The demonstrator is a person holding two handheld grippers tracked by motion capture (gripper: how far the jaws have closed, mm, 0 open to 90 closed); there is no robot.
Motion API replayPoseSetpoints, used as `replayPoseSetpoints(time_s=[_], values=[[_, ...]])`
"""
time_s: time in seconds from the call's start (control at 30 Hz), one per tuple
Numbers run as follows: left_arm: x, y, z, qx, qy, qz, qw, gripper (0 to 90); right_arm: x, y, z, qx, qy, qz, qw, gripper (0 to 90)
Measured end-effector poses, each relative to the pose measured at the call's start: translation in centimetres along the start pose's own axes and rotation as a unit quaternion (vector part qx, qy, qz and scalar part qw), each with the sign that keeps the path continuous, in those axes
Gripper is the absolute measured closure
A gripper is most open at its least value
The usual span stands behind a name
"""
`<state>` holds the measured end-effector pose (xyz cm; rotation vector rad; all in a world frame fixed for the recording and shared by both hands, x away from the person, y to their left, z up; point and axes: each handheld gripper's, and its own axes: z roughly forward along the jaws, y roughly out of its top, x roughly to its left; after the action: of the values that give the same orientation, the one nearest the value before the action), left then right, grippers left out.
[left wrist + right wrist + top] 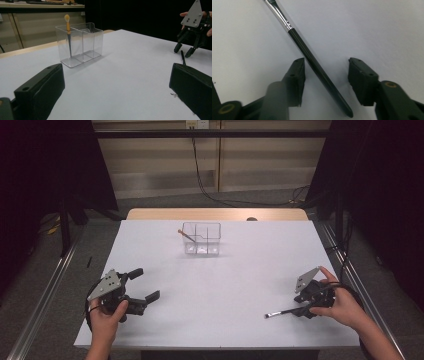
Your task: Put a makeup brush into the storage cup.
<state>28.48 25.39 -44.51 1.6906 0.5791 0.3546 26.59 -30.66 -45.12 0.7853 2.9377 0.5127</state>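
A thin black-handled brush (302,46) with a silver ferrule lies flat on the white table. My right gripper (325,66) is open and straddles its handle, the left jaw almost touching it. From above, that brush (282,312) points left from the right gripper (301,310) near the front right edge. My left gripper (146,283) is open and holds nothing at the front left. A clear divided organizer (201,239) stands at the back centre with an orange-tipped brush (186,235) leaning in its left compartment. In the left gripper view, the organizer (82,42) stands beyond the open left gripper (116,72).
The white table (225,280) ends close in front of both hands. A wooden strip (215,214) runs along its far edge. Metal rails flank both sides, and cables lie on the floor behind. In the left gripper view the right gripper (185,48) hovers over the black brush (183,57).
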Motion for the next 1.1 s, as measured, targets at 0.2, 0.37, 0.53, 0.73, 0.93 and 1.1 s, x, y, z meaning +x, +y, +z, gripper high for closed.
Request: replayPoseSetpoints(time_s=[0.2, 0.37, 0.53, 0.73, 0.93, 1.1], values=[[0.02, 0.01, 0.00, 0.003, 0.002, 0.004, 1.0000, 0.0, 0.14, 0.35, -0.03, 0.011, -0.001, -0.003, 0.9999, 69.0], [0.07, -0.04, -0.04, 0.004, 0.001, 0.004, 1.0000, 0.0, 0.46, 0.80, 0.00, 0.027, 0.007, -0.009, 0.9996, 81.6], [0.09, -0.03, -0.05, 0.003, 0.001, 0.005, 1.0000, 0.0, 0.35, 0.91, 0.02, 0.031, 0.013, 0.003, 0.9994, 84.7], [0.08, -0.07, 0.02, 0.006, 0.002, 0.006, 1.0000, 0.0, 0.41, 0.92, 0.07, 0.030, 0.012, 0.018, 0.9993, 84.7], [0.06, -0.04, 0.01, 0.006, 0.002, 0.007, 1.0000, 0.0, 0.43, 0.77, 0.02, 0.025, 0.008, 0.013, 0.9996, 84.8], [0.08, -0.10, -0.01, 0.008, 0.003, 0.006, 0.9999, 0.0, 0.24, 0.41, -0.08, -0.010, 0.027, 0.034, 0.9990, 84.8]])
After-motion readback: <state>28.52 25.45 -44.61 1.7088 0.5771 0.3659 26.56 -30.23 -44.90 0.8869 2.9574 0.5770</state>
